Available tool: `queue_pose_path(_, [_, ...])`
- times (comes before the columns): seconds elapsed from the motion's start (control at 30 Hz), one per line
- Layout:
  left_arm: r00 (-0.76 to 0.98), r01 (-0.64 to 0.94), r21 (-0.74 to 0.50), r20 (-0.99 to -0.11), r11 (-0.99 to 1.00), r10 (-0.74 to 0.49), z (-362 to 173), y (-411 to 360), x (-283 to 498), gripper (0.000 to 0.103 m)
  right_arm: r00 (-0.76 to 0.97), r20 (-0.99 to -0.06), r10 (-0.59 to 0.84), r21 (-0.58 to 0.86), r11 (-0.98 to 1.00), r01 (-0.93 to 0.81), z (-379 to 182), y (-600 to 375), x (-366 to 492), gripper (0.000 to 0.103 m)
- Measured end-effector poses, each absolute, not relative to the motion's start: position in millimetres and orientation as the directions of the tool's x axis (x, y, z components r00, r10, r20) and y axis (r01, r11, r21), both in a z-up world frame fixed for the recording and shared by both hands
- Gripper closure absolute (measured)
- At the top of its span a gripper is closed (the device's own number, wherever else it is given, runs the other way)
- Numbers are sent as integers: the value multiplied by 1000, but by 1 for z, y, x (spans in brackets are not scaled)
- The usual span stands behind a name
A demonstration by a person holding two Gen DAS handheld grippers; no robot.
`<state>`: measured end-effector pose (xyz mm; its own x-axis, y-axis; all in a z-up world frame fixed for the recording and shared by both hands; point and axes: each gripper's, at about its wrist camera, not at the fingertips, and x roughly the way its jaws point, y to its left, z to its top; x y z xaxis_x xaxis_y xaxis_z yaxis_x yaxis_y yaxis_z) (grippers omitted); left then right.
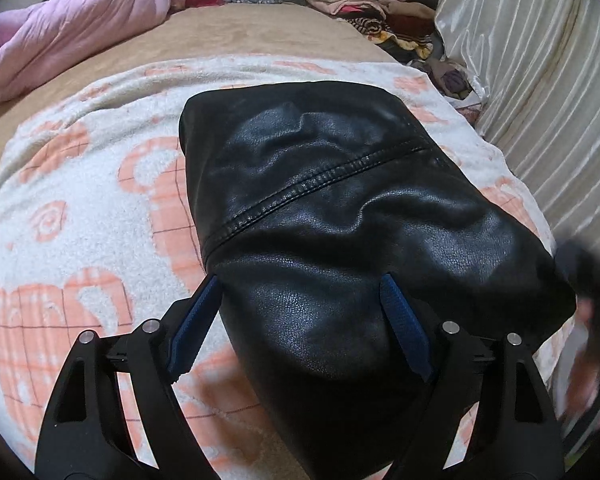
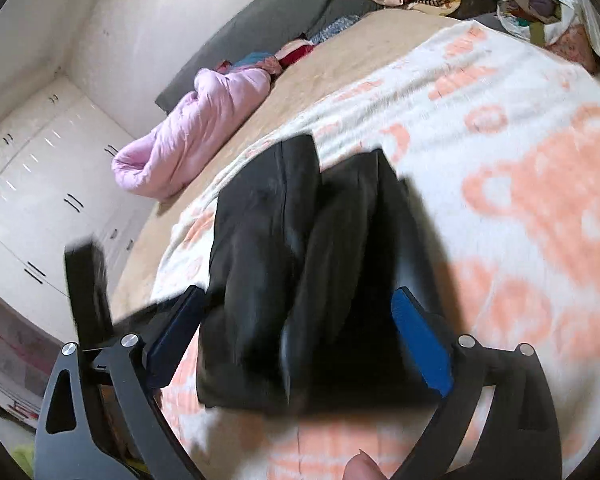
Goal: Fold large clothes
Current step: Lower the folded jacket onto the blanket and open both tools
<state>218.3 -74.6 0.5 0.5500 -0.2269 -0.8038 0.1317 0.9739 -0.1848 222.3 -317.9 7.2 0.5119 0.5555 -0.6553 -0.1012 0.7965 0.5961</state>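
No legible txt or labels

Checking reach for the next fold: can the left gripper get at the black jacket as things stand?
Probably yes. The left gripper is open right over the near end of the folded jacket, one finger beside its edge, the other over the leather. Nothing lies between them.

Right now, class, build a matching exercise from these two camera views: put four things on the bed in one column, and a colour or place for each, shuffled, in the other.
Things:
1. folded leather jacket
2. puffy quilted bundle
3. fleecy patterned blanket
4. pile of mixed clothes

Descriptions:
A. white and peach, under the jacket
B. pink, far left in the left view
C. black, between open blue fingers
D. many colours, at the bed's far end

Pairs: 1-C, 2-B, 3-A, 4-D
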Motion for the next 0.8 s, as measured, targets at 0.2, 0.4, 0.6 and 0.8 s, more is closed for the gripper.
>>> queue_pose_path(0.2, [554, 143, -176, -801, 974, -226, -3, -76, 216, 30, 297, -771, 564, 551, 824, -135, -10, -286, 287, 24])
queue_pose_path(0.4, [584, 125, -261, -761, 957, -283, 11, -54, 211, 20, 422, -648, 635, 531, 773, -347, 33, -277, 271, 81])
queue_pose_path(0.6, [517, 124, -302, -794, 945, -321, -6, -58, 214, 15, 444, -621, 647, 597, 756, -266, -9, -323, 265, 81])
queue_pose_path(0.8, [456, 137, -331, -816, 934, -356, -29, -75, 214, 10, 463, -608, 645, 635, 745, -204, -48, -349, 255, 79])
